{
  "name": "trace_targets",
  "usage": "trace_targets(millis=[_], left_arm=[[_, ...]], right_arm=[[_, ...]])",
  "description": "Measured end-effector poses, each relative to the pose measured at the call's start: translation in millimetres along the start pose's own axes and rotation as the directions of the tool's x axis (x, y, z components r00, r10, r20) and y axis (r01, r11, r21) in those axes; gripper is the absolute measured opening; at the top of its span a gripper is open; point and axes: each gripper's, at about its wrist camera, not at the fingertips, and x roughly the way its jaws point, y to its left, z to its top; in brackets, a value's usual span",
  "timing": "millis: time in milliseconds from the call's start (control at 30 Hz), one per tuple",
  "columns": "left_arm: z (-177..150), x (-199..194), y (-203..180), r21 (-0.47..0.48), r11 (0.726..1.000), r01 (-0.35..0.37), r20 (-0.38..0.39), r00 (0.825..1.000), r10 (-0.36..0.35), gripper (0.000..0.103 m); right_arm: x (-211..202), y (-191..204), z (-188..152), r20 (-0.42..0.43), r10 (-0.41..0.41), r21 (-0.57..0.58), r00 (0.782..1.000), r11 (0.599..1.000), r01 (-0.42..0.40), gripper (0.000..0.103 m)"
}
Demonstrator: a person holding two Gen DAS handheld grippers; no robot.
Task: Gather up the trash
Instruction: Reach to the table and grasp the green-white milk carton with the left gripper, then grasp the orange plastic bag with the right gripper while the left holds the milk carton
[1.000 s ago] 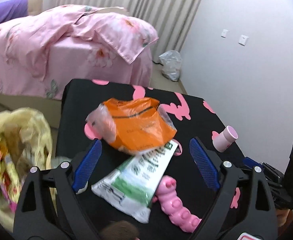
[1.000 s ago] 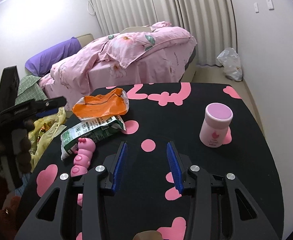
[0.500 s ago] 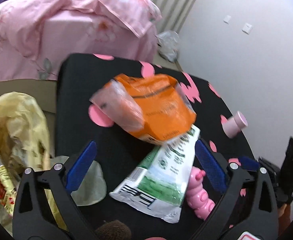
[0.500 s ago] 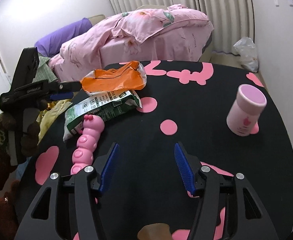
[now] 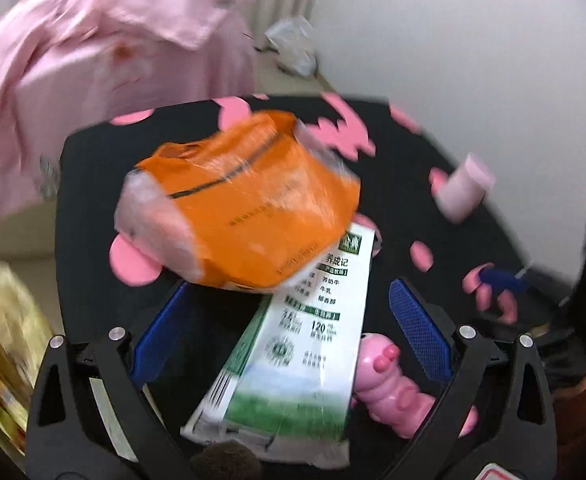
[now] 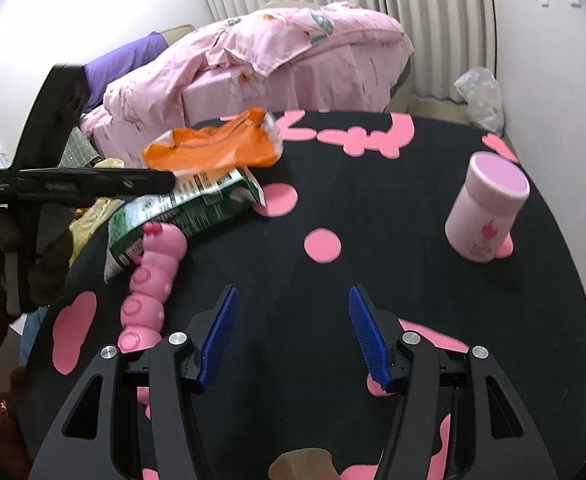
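Note:
An orange plastic wrapper (image 5: 249, 208) lies on a green-and-white milk carton (image 5: 297, 344) at the left side of the black table with pink shapes (image 6: 373, 272). Both also show in the right wrist view: the wrapper (image 6: 213, 152) and the carton (image 6: 189, 208). My left gripper (image 5: 289, 336) is open, its blue pads on either side of the carton, just below the wrapper; the view is blurred. My right gripper (image 6: 293, 332) is open and empty above the bare table near its front.
A pink caterpillar toy (image 6: 153, 276) lies beside the carton. A pink jar (image 6: 487, 206) stands at the right. A yellow trash bag (image 5: 1, 344) hangs left of the table. A pink-covered bed (image 6: 277, 56) is behind, and a white bag (image 6: 479, 96) lies on the floor.
My left gripper has moved forward and down over the carton and wrapper, which now sit between its open pads. My right gripper has opened wider and moved closer to the table.

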Motion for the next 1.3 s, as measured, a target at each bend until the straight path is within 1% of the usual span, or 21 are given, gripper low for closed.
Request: trace_targets(millis=[67,133,200,233,300,333,467,567,633,733,767,800,867,900,1000,1100,1133,1167,1233,1267,1300], left_arm=[[8,12,0,0.009,1.000,0.000,-0.046,0.999,0.001,0.086],[15,24,2,-0.005,1.000,0.016,-0.087,0.996,-0.016,0.085],[19,32,1,-0.008,1.000,0.017,-0.113,0.993,-0.018,0.079],[21,31,-1,-0.005,1.000,0.002,-0.107,0.994,-0.003,0.076],[18,29,-4,-0.018,0.999,0.029,-0.111,0.993,-0.031,0.060],[17,26,-6,-0.026,0.999,0.040,-0.111,0.993,-0.042,0.060],[-1,-4,-7,-0.056,0.998,0.031,-0.039,0.999,-0.033,0.058],[-21,-30,3,-0.148,0.987,0.056,0.025,0.998,-0.053,0.058],[-35,-43,11,-0.199,0.978,0.066,0.050,0.997,-0.057,0.058],[-51,-54,18,-0.244,0.970,0.021,0.076,0.997,-0.002,0.058],[-53,-55,20,-0.252,0.967,0.019,0.079,0.997,0.001,0.058],[-55,-56,22,-0.260,0.965,0.022,0.082,0.997,-0.001,0.058],[-59,-55,25,-0.271,0.962,0.030,0.085,0.996,-0.007,0.058],[-61,-56,26,-0.273,0.962,0.026,0.086,0.996,-0.002,0.058],[-67,-60,30,-0.274,0.962,0.019,0.091,0.996,0.006,0.058],[-70,-59,34,-0.275,0.961,0.030,0.092,0.996,-0.005,0.058],[-72,-58,35,-0.276,0.961,0.031,0.092,0.996,-0.006,0.058],[-73,-57,37,-0.279,0.960,0.033,0.091,0.996,-0.008,0.058],[-76,-56,41,-0.290,0.956,0.043,0.091,0.996,-0.017,0.058],[-77,-56,43,-0.295,0.954,0.050,0.093,0.995,-0.023,0.058],[-79,-57,45,-0.301,0.952,0.057,0.095,0.995,-0.030,0.058]], right_arm=[[-1,-2,-3,-0.002,-0.002,0.003,1.000,1.000,0.002,0.055],[-4,-3,-5,0.002,-0.005,0.009,1.000,1.000,0.005,0.055],[-5,-4,-7,0.003,-0.009,0.010,1.000,1.000,0.009,0.055],[-5,-4,-8,0.001,-0.011,0.007,1.000,1.000,0.011,0.055],[-6,-2,-9,-0.001,-0.018,-0.003,1.000,1.000,0.018,0.055],[-7,-1,-9,0.000,-0.024,-0.011,1.000,1.000,0.024,0.055],[-10,0,-2,0.010,-0.058,-0.034,0.998,0.998,0.059,0.055],[-5,-1,13,0.003,-0.121,-0.046,0.993,0.992,0.121,0.055],[-2,1,28,0.017,-0.125,-0.058,0.992,0.990,0.125,0.055],[3,10,61,0.077,-0.074,-0.069,0.994,0.995,0.079,0.055],[8,13,75,0.096,-0.049,-0.069,0.994,0.996,0.055,0.055],[15,17,89,0.110,-0.001,-0.070,0.994,0.998,0.008,0.055],[31,23,113,0.109,0.106,-0.078,0.988,0.992,-0.098,0.055],[39,26,121,0.103,0.115,-0.085,0.988,0.991,-0.107,0.055],[80,43,149,0.065,0.088,-0.148,0.994,0.986,-0.078,0.055],[121,50,161,-0.023,0.081,-0.167,0.996,0.982,-0.083,0.055],[137,48,163,-0.082,0.089,-0.145,0.993,0.984,-0.100,0.053],[146,45,162,-0.119,0.099,-0.118,0.988,0.987,-0.113,0.044],[151,38,154,-0.148,0.155,-0.068,0.977,0.984,-0.166,0.037],[148,34,149,-0.145,0.173,-0.051,0.974,0.982,-0.182,0.031],[143,31,144,-0.140,0.183,-0.041,0.973,0.981,-0.191,0.029]])
